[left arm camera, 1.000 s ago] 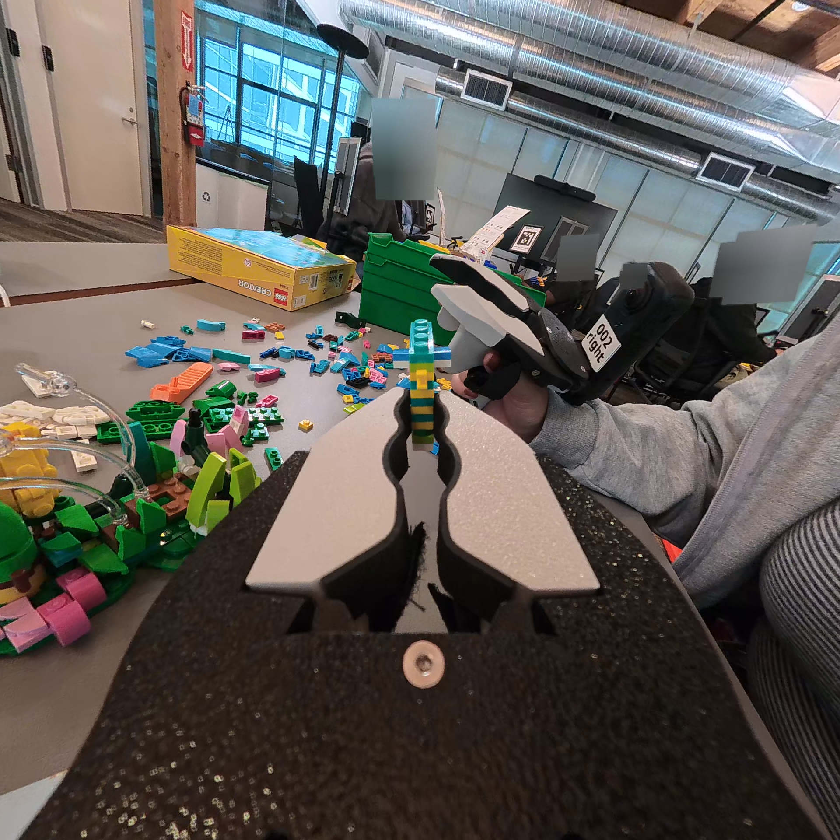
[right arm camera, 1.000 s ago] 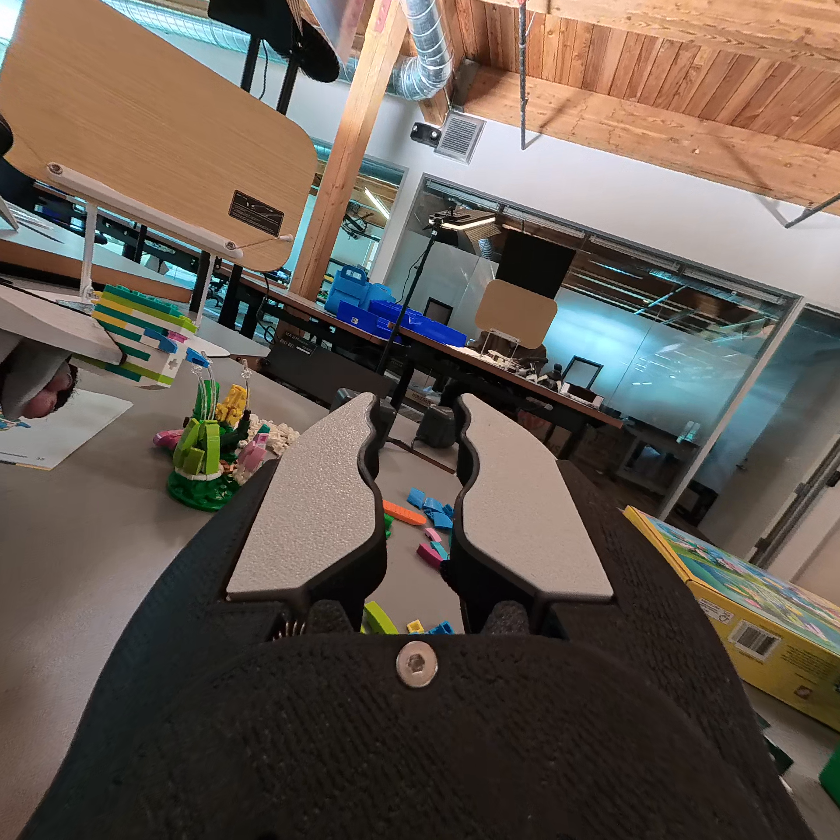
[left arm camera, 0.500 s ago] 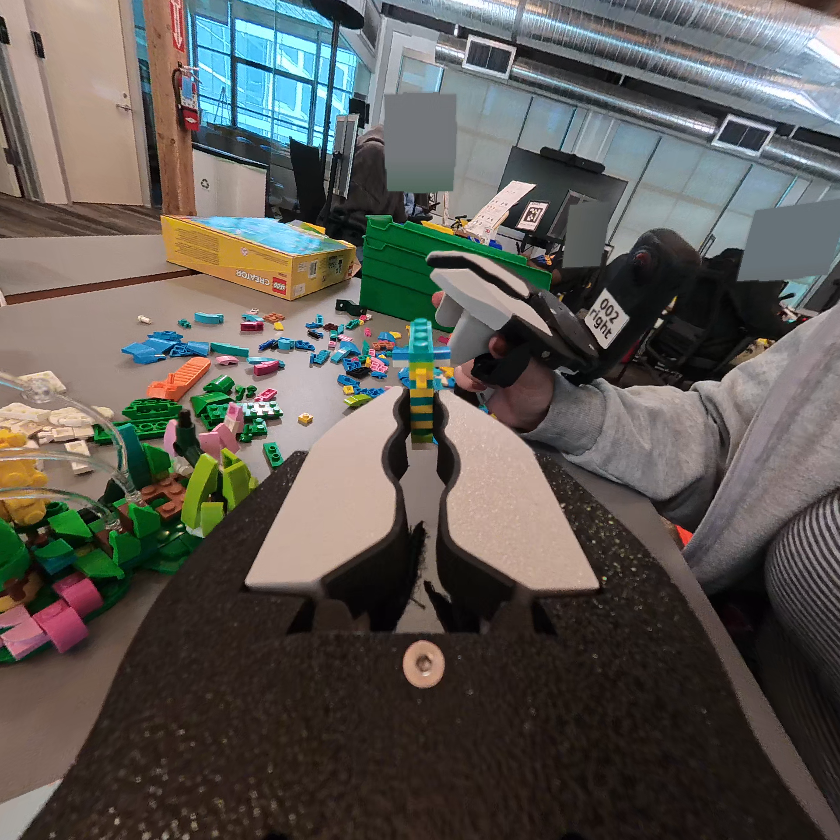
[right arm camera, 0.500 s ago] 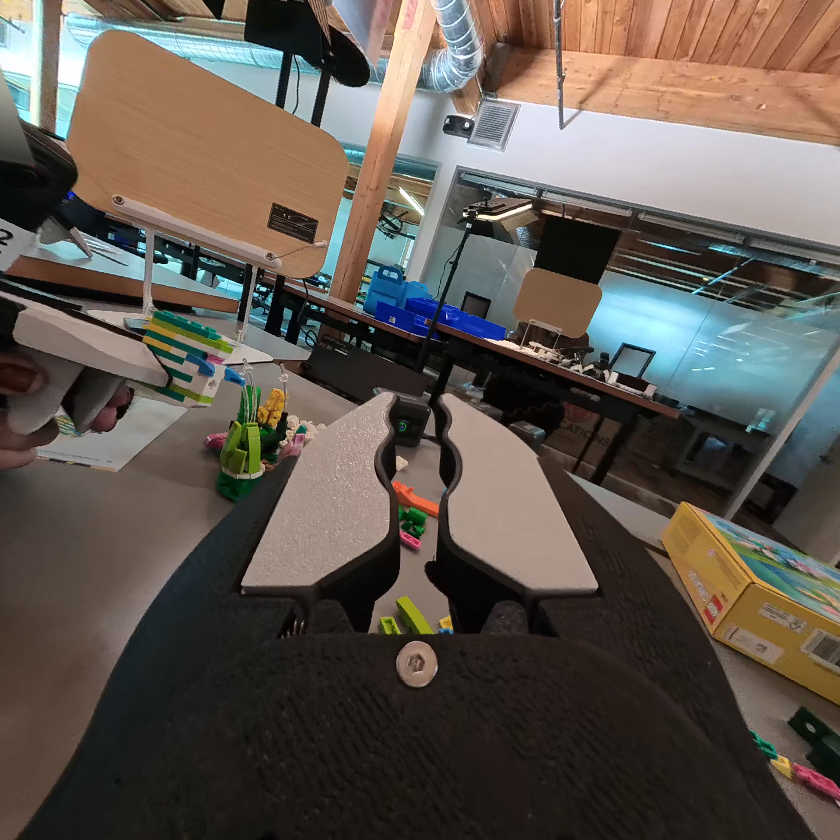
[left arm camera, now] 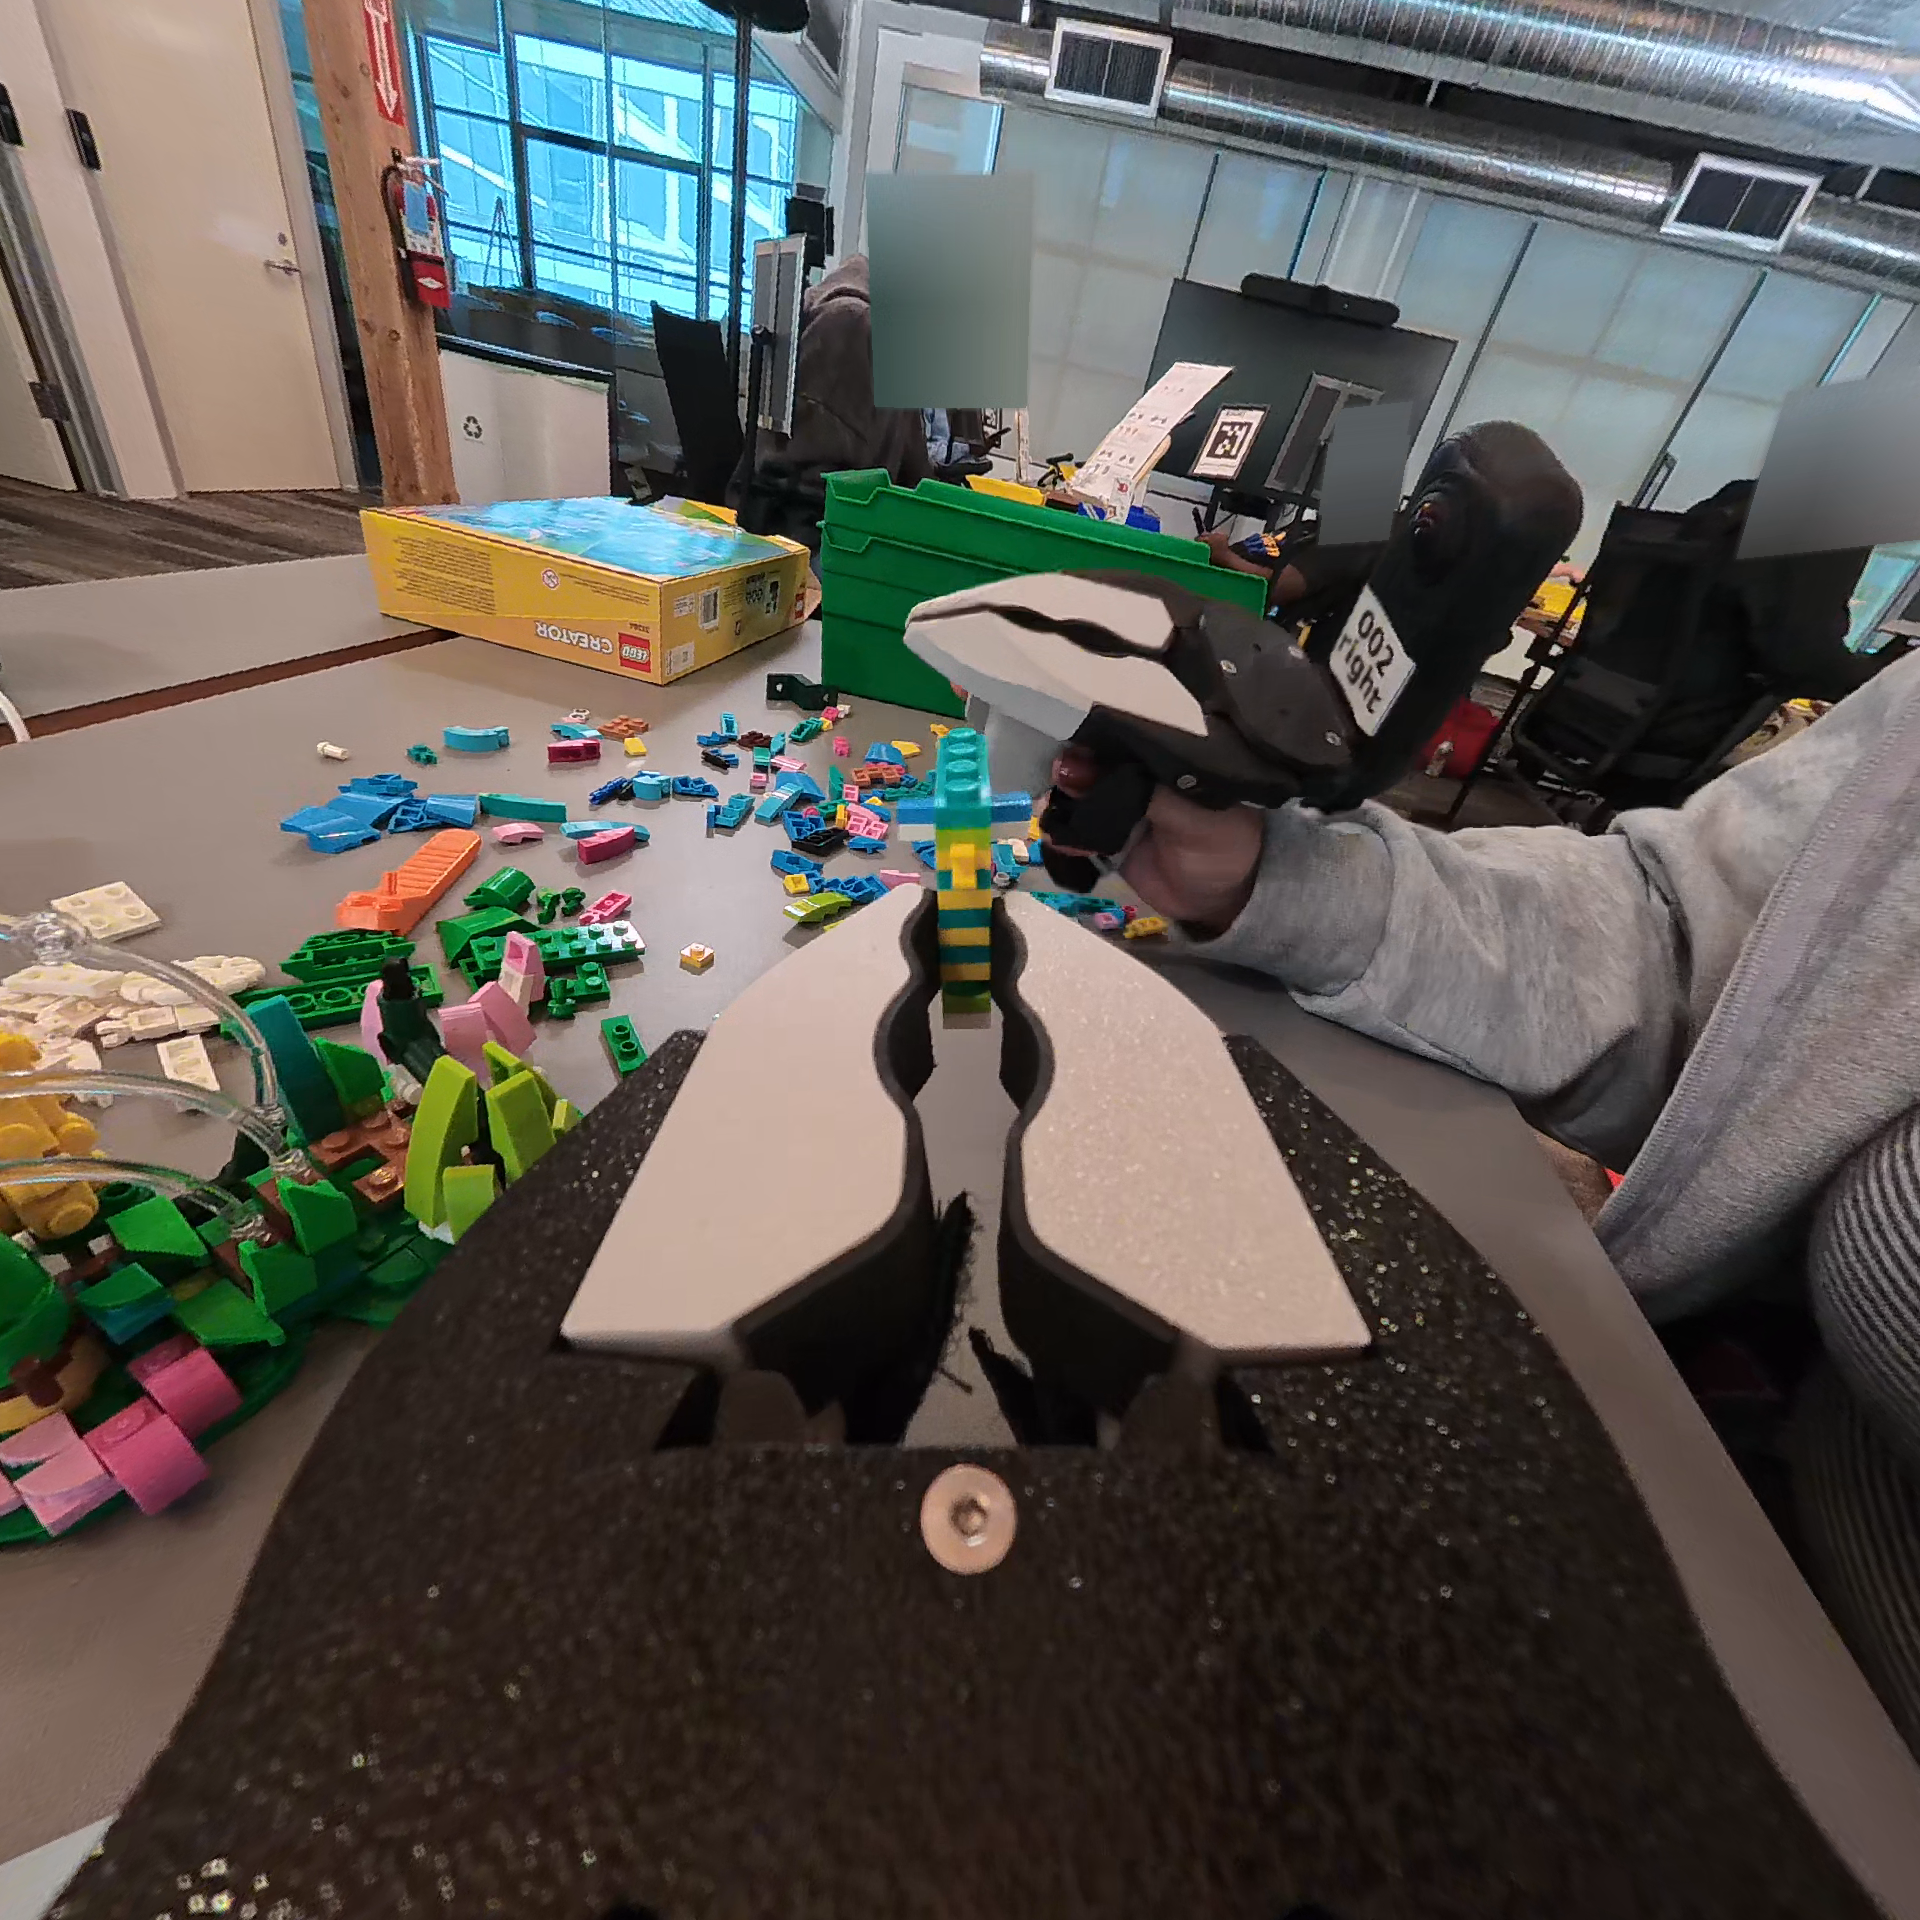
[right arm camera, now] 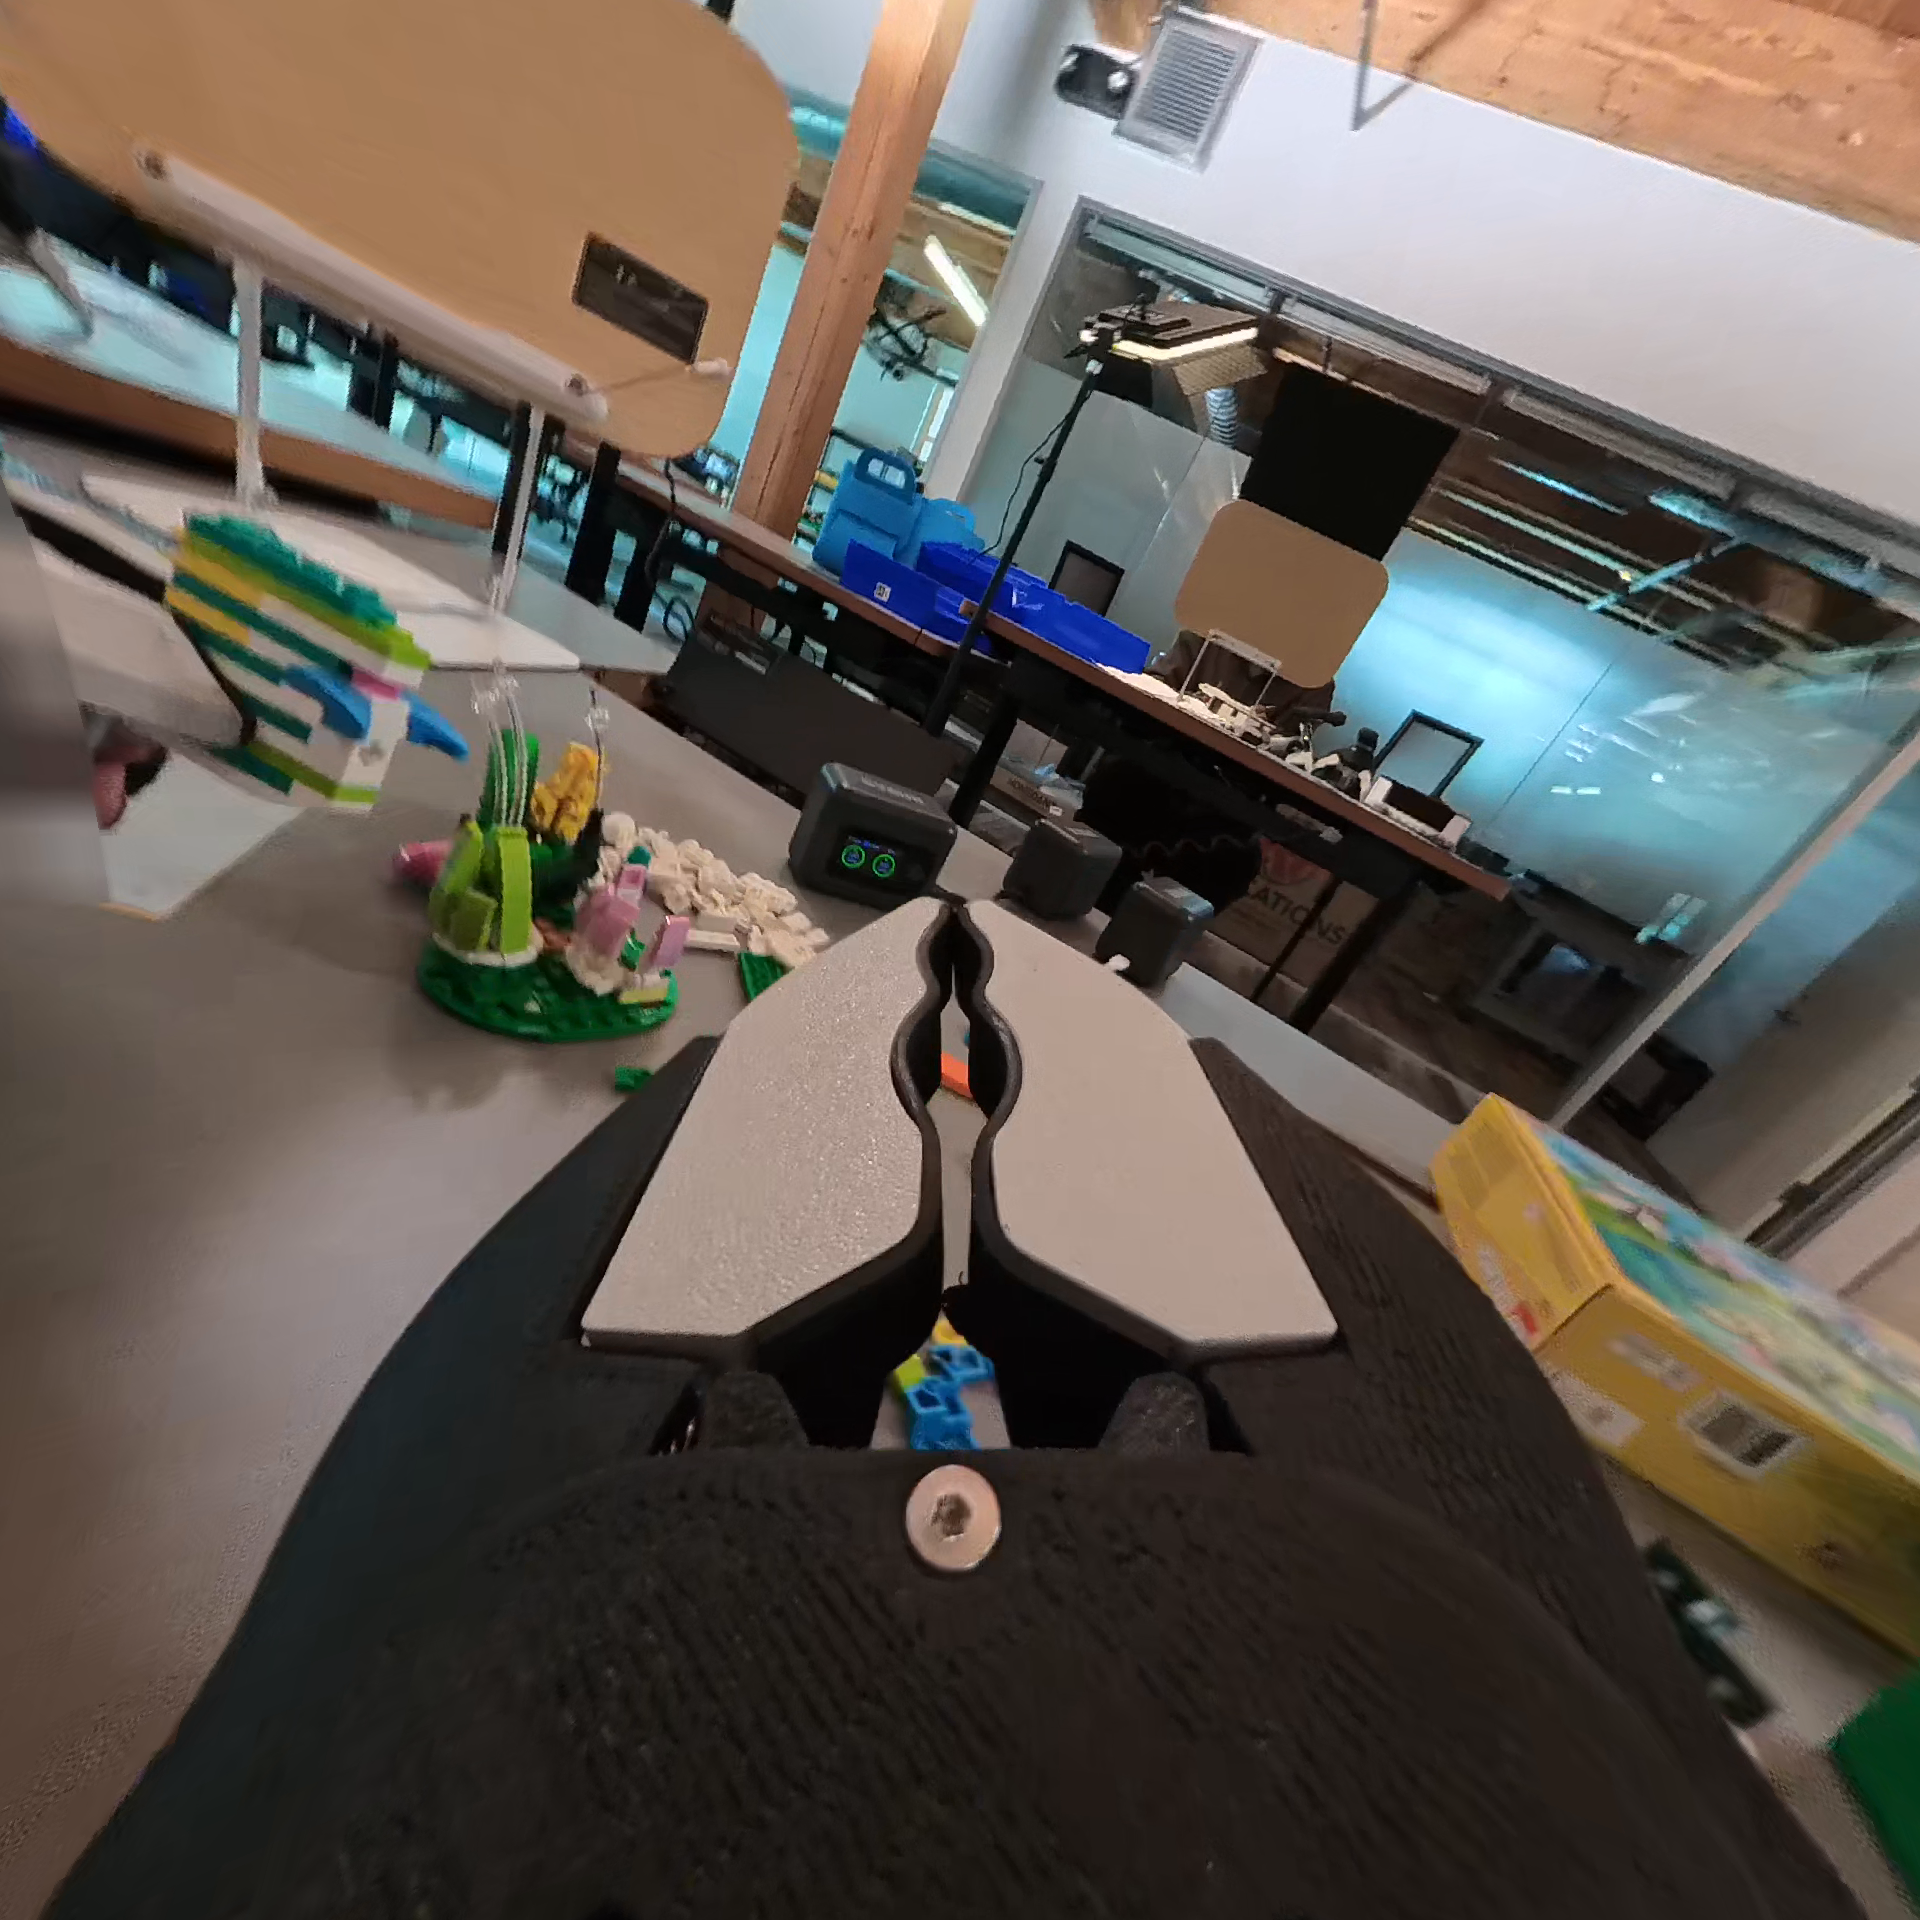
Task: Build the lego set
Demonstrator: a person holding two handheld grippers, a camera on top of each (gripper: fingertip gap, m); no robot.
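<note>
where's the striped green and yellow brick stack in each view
Left wrist view: the striped brick stack stands upright at centre, pinched between the left claw tips, above the loose bricks.
Right wrist view: the same stack sits at the far left edge, tilted, above the table; the right claw is shut and empty.
Shared landmark: the yellow box, back left in one view, right edge in the other.

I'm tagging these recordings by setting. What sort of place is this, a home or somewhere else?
Most likely an open-plan office or lab, not a home: glass-walled rooms, exposed ceiling ducts, and rows of long work tables with blue bins. A fire extinguisher hangs on a wooden post.
</note>
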